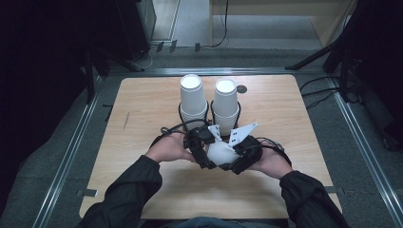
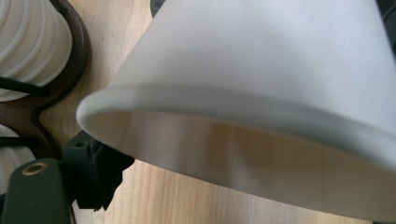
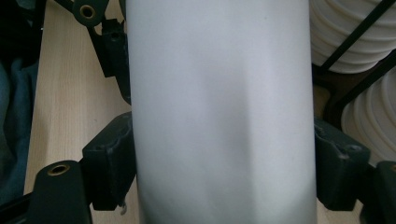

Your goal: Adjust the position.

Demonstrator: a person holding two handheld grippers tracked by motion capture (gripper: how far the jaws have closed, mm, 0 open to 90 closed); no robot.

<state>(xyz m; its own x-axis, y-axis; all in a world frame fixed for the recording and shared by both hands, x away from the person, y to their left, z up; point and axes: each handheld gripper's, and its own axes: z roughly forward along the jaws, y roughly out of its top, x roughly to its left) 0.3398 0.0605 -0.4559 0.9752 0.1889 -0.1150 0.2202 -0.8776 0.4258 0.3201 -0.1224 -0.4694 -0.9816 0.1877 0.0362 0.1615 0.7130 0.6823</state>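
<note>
Here's the surface [image 1: 142,102]: a pale wooden top with light grain and rounded corners, framed by grey floor and metal rails. At its far middle sits a black wire holder [image 1: 209,114], two rings side by side, resting straight on the wood. The left ring carries a stack of white paper cups [image 1: 192,99], upside down, and the right ring a second white stack [image 1: 225,103], just beside the first. Right of the stacks, near the far edge, there's a small dark round spot [image 1: 242,89] in the wood. On the left side, a thin dark streak [image 1: 126,120] marks the top.
</note>
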